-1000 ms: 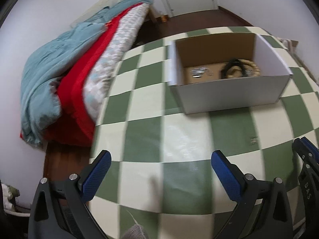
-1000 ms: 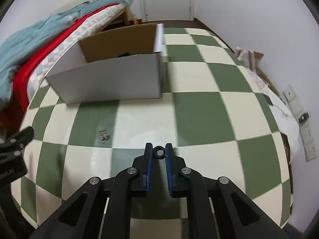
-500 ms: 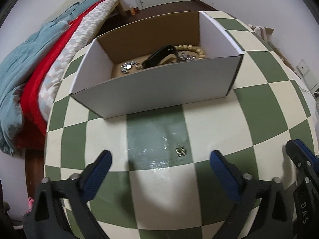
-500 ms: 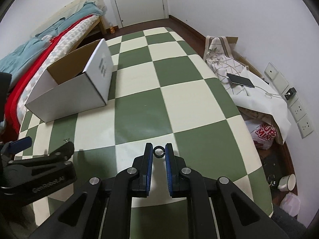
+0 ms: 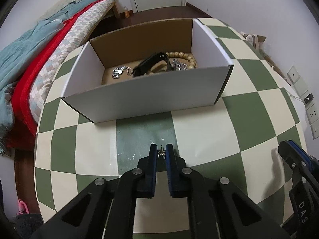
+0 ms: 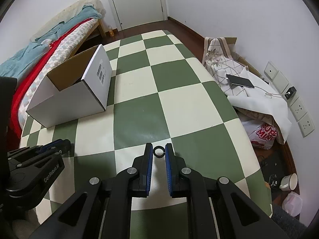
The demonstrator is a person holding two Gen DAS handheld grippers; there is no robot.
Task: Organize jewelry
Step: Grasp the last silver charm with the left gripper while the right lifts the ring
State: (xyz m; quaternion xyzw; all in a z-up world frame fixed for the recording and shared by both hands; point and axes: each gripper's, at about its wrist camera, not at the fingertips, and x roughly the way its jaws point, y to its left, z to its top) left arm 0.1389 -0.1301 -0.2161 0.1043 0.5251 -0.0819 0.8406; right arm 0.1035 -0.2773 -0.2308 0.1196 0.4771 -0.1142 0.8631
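1. Since the earlier frame, the left gripper (image 5: 161, 153) is closed from spread onto the earring (image 5: 161, 153) on the table (image 5: 199, 131).
2. A ring (image 6: 159, 151) is pinched by the right gripper (image 6: 159, 152).
3. Pickup is in hand; a lift into the box (image 5: 147, 97) is called for next.

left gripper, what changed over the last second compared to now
The left gripper swung from the bed side to face the cardboard box, came down and closed from wide open onto the small silver jewelry piece on the checkered tablecloth. The right gripper turned toward the wall side but kept its grip on the black ring. The box and its contents stayed put.
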